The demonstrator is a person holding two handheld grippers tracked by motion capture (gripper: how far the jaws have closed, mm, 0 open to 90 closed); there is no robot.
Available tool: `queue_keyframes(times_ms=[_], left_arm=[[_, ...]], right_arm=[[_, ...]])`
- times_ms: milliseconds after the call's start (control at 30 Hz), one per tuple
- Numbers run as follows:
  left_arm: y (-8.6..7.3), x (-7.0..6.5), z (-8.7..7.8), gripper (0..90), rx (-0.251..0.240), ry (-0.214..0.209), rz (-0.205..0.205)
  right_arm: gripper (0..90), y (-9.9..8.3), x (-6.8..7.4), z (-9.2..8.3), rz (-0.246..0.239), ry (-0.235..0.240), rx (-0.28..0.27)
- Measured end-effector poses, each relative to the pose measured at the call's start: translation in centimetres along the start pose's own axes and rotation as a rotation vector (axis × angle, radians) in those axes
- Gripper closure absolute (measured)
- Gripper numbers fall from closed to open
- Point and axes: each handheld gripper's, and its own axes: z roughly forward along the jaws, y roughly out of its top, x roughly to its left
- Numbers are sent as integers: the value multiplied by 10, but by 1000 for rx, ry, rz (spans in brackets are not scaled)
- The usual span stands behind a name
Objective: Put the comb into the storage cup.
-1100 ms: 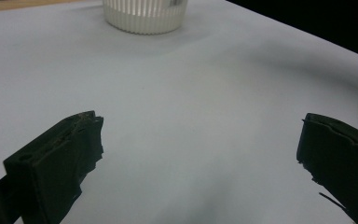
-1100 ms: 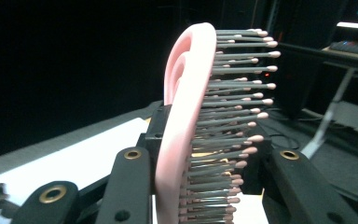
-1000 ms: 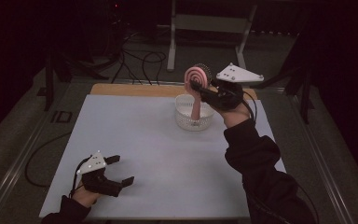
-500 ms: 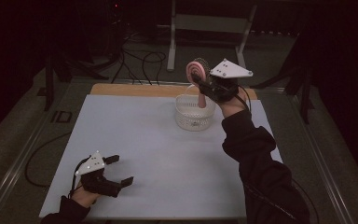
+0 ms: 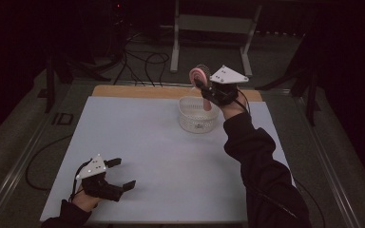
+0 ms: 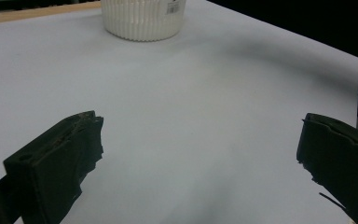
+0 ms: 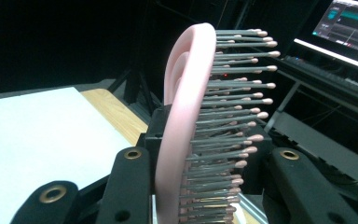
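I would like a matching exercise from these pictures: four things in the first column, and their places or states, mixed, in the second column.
Column one:
1. pink hairbrush
2. white basket
3. left gripper
4. right gripper

Column two:
A. open and holding nothing, near the front left corner of the table
B. stands on the table toward its far edge
C. raised above the basket, shut on the brush
D. held upright in the air, bristles to one side

Right pairs: 1-D, 2-B, 3-A, 4-C
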Motion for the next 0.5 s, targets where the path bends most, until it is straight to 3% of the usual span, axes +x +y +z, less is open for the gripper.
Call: queue_keyframes(times_ms=[500], left_arm=[[-1,1,0,0,5,-6,6]], right_arm=[[643,-35,9,26,-59,-20,46]])
